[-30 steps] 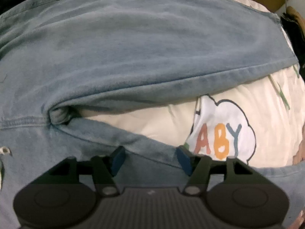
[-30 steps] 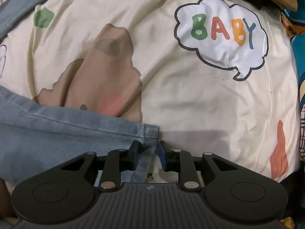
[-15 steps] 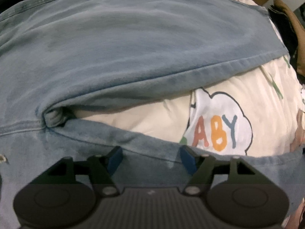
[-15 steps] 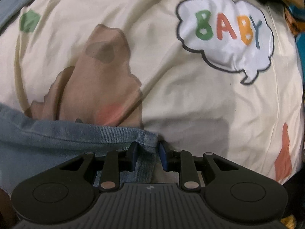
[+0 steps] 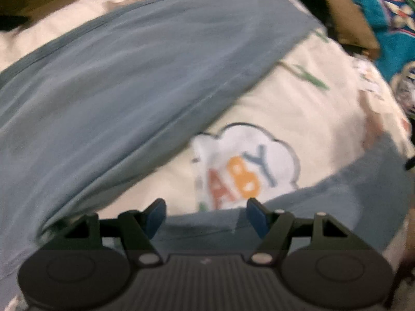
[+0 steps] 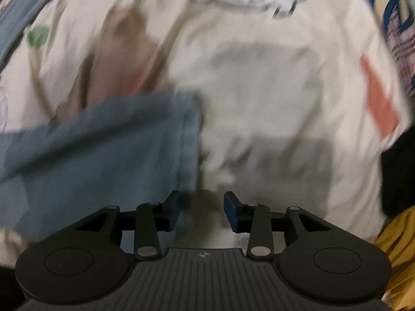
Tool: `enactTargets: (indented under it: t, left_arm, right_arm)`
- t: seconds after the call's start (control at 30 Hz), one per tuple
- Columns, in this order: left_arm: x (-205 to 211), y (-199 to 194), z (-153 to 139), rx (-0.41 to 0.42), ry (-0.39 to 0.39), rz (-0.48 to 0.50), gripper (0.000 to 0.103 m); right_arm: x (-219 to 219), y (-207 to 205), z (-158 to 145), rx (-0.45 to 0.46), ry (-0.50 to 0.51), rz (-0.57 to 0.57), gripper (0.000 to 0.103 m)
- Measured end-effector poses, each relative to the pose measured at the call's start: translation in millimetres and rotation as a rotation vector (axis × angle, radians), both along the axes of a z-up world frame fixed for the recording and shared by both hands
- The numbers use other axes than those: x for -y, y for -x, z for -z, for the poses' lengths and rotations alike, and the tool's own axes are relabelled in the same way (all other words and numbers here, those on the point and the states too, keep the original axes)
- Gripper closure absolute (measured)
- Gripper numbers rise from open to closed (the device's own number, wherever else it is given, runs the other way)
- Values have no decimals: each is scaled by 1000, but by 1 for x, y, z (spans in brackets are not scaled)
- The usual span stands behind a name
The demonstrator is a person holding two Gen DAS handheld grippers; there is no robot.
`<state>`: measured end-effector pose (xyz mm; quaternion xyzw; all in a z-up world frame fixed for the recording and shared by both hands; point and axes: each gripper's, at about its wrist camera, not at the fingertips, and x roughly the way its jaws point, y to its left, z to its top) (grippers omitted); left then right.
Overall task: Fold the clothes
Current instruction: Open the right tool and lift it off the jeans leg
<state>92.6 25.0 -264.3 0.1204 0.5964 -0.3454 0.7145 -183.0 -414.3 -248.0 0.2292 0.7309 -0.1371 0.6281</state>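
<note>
2 claws, left claw [image 5: 206, 213] and right claw [image 6: 201, 207], gape over 1 jeans [image 5: 129, 77].

In the left wrist view, a white cloud-shaped speech bubble [image 5: 249, 165] printed on the cream bedsheet [image 5: 324, 119] shows the coloured letters "ABY", blurred; denim seems to cover whatever comes before them. In the right wrist view the lettering is too smeared to read.
</note>
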Motion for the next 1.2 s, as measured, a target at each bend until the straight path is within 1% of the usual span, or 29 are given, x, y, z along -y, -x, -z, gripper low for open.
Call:
enactTargets:
  t: [0.03, 0.1, 0.17, 0.2, 0.23, 0.3, 0.33, 0.37, 0.43, 0.5, 0.53, 0.57, 0.63, 0.7, 0.73, 0.77, 0.9, 0.93, 1.0, 1.07, 1.2]
  left_arm:
    - [9, -2, 2, -21, 27, 28, 31]
    - [25, 18, 5, -63, 65, 66, 31]
    - [28, 29, 6, -74, 85, 126, 31]
    - [28, 29, 6, -65, 83, 160, 31]
    - [35, 32, 11, -56, 76, 191, 31]
    - [44, 39, 12, -28, 54, 244, 33]
    - [47, 41, 11, -22, 55, 257, 33]
    - [51, 43, 13, -23, 64, 266, 33]
    - [61, 47, 19, -21, 70, 290, 34]
    - [67, 55, 20, 2, 51, 328, 47]
    - [67, 57, 18, 9, 50, 346, 50]
    - [68, 61, 16, 17, 52, 362, 55]
    - [71, 67, 16, 43, 42, 380, 62]
    - [69, 67, 16, 43, 44, 357, 69]
    - [68, 67, 15, 43, 46, 344, 70]
    - [66, 66, 15, 34, 50, 313, 73]
    - [62, 67, 16, 44, 62, 248, 83]
    - [62, 67, 15, 51, 63, 236, 84]
    - [61, 66, 10, 73, 69, 216, 92]
    - [64, 65, 9, 88, 80, 196, 96]
    - [62, 57, 9, 95, 93, 162, 99]
  right_arm:
    - [-6, 2, 2, -6, -18, -17, 52]
    - [-18, 4, 8, -11, -43, -62, 51]
    - [-26, 2, 10, -12, -48, -85, 51]
    - [-30, 1, 6, -1, -28, -101, 51]
    - [-34, -1, 0, 18, 6, -124, 51]
    - [-42, -5, -13, 57, 73, -171, 51]
    - [-46, -7, -19, 76, 107, -194, 51]
    - [-50, -9, -25, 99, 128, -217, 51]
    - [-58, -18, -37, 139, 128, -257, 51]
    - [-63, -30, -47, 179, 120, -287, 51]
    - [-64, -39, -51, 204, 112, -294, 51]
    - [-67, -45, -54, 229, 103, -301, 51]
    - [-75, -62, -46, 275, 94, -320, 51]
    - [-71, -78, -42, 317, 84, -341, 51]
    - [-73, -91, -38, 338, 77, -351, 51]
    - [-78, -99, -34, 357, 64, -365, 51]
    - [-102, -124, -30, 400, 32, -419, 51]
    - [-106, -128, -29, 408, 28, -429, 51]
    - [-113, -136, -22, 420, 12, -433, 51]
    - [-120, -142, -14, 423, -1, -441, 51]
    - [-133, -150, 1, 421, -16, -476, 51]
